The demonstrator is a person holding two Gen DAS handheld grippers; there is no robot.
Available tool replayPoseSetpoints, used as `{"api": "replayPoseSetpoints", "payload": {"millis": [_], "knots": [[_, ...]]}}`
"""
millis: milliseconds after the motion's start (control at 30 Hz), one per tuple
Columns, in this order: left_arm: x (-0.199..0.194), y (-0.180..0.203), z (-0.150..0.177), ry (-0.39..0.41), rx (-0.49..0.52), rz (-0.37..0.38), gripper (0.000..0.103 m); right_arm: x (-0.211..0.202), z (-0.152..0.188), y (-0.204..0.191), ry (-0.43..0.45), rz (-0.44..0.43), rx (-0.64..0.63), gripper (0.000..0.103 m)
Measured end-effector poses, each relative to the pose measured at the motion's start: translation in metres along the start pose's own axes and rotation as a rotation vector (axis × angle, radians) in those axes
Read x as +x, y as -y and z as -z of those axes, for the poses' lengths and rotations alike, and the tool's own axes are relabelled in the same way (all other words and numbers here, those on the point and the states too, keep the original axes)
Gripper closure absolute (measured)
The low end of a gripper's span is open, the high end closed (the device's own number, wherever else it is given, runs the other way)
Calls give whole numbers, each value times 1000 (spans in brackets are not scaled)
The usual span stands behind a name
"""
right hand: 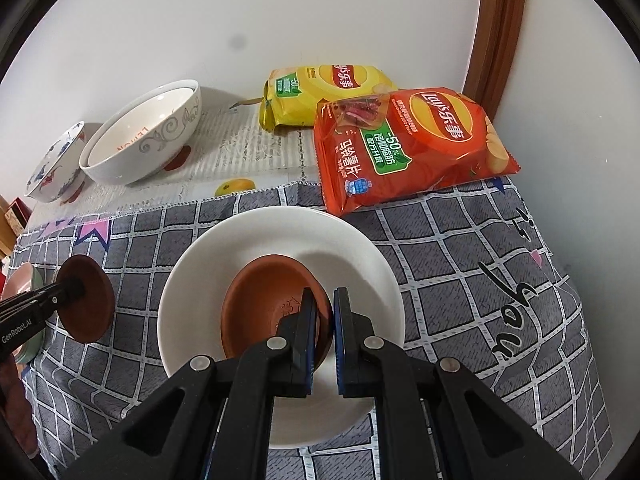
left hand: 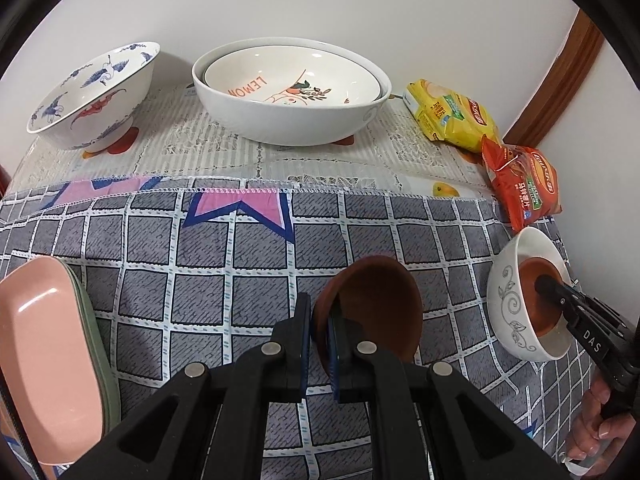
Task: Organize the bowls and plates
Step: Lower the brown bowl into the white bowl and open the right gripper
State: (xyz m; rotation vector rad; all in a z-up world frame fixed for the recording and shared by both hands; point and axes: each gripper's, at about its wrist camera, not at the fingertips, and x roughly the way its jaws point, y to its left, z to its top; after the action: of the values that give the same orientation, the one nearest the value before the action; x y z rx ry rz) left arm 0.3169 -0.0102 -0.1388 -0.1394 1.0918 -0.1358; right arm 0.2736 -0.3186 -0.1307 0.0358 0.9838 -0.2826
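My left gripper (left hand: 320, 312) is shut on the rim of a small brown dish (left hand: 372, 308) and holds it tilted just above the grey checked cloth (left hand: 200, 280). In the right wrist view the same dish (right hand: 90, 304) shows at the far left, with the left gripper (right hand: 76, 290) on it. My right gripper (right hand: 324, 296) is shut on the rim of a second brown dish (right hand: 264, 304), which sits inside a white bowl (right hand: 280, 232). Seen from the left wrist, that bowl (left hand: 508, 304) has a grey swirl pattern, and the right gripper (left hand: 546, 282) reaches into it.
A large white bowl (left hand: 292, 120) with a "LEMON" bowl nested in it stands at the back by the wall. A blue and red patterned bowl (left hand: 96, 92) is at the back left. A pink plate (left hand: 44, 360) lies on a green one at the left. Yellow (left hand: 452, 116) and red (left hand: 524, 184) chip bags lie at the right.
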Motion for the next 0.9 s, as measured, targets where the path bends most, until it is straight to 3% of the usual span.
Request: {"api": "replayPoseSetpoints", "payload": {"millis": [333, 900], "knots": [[0, -4, -1, 2, -8, -6, 95, 6, -2, -3, -9, -5, -9, 95], [-2, -2, -1, 8, -7, 3, 95, 18, -8, -15, -71, 92, -135, 92]]}}
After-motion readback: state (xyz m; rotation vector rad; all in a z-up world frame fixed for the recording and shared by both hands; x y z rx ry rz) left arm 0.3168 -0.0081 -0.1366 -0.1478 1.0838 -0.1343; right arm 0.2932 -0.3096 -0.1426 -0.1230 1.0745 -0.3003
